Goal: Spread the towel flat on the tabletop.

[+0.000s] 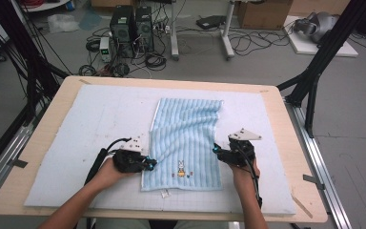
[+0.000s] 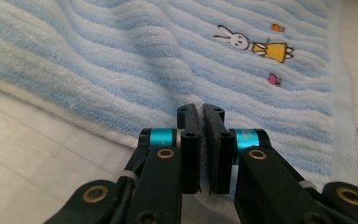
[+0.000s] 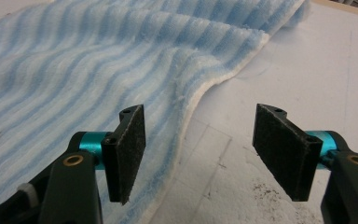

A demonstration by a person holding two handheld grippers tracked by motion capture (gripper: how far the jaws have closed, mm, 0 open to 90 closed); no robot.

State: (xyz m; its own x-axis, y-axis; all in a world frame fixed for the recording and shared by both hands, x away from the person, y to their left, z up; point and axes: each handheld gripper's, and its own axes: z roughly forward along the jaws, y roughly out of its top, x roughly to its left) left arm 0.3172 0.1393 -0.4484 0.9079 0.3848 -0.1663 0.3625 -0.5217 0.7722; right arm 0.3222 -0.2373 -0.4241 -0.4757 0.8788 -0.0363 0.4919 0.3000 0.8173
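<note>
The towel (image 1: 185, 143) lies lengthwise from 12 to 6 o'clock; the left gripper (image 1: 148, 163) pinches its 9 o'clock edge, while the right gripper (image 1: 218, 151) gapes at 3 o'clock.

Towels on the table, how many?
1: a blue striped towel mid-table, left gripper shut on its left edge, right gripper open at its right edge.

A: What is seen beyond the wooden table (image 1: 290, 143)?
B: Two black computer towers (image 1: 131, 26), tangled cables (image 1: 155, 59) and a cardboard box (image 1: 262, 13) are seen on the grey floor (image 1: 357, 119).
</note>
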